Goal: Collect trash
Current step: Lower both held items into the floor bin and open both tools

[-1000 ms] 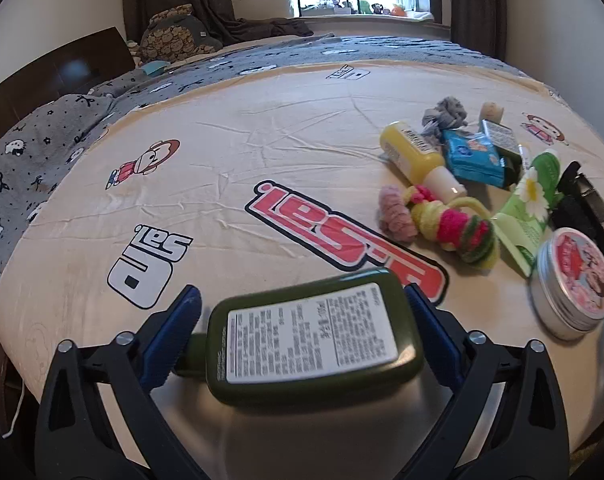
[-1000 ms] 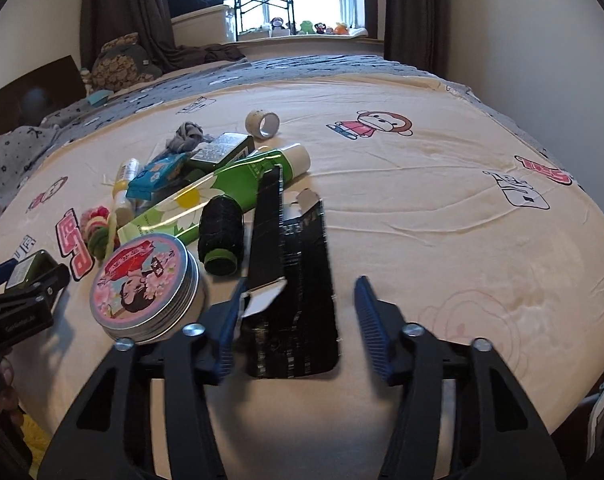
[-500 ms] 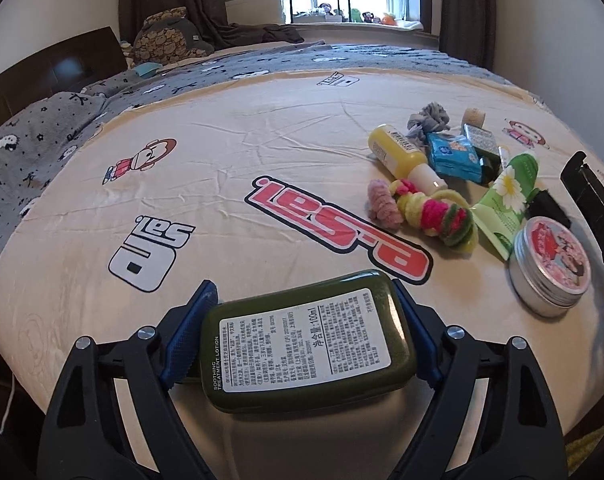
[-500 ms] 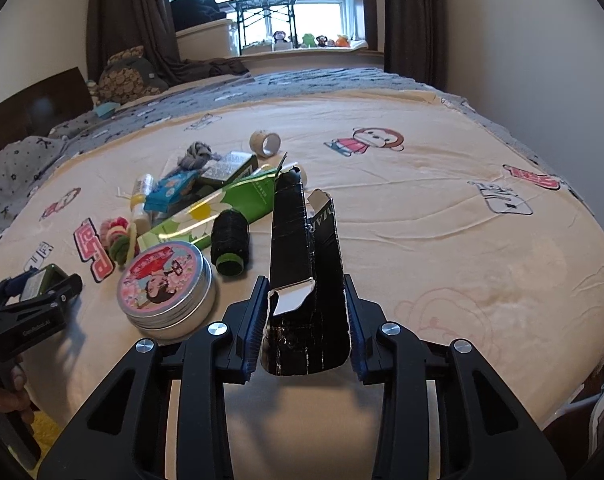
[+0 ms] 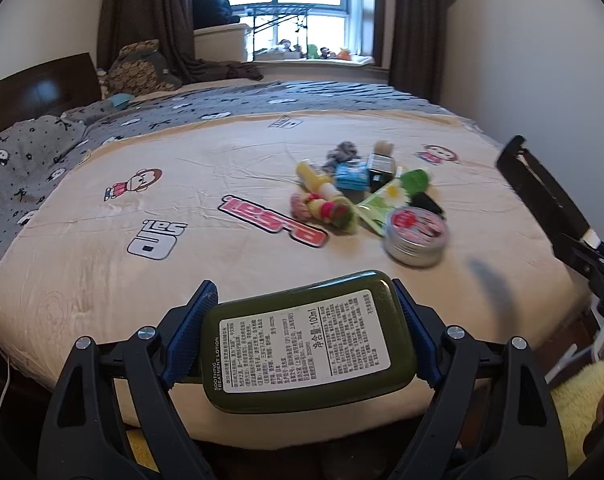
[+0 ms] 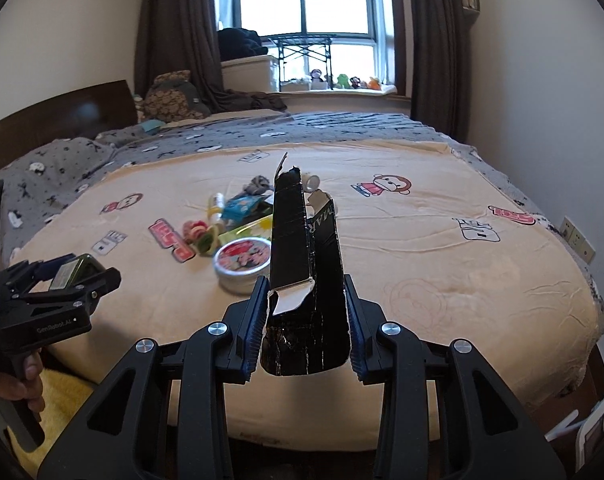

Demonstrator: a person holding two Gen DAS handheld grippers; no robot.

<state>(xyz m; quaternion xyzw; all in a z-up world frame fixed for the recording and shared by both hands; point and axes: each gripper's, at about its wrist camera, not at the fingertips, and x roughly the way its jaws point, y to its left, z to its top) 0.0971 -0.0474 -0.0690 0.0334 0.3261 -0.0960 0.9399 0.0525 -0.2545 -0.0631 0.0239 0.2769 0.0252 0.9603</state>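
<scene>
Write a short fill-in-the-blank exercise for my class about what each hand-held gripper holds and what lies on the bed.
1. The left hand-held gripper is shut on a dark ____ lotion bottle.
2. The right hand-held gripper clamps a torn ____ cardboard box.
3. The round tin with the pink lid lies on the ____.
4. Both held items are ____ the bed, not resting on it.

Missing words: green; black; bed; above
</scene>
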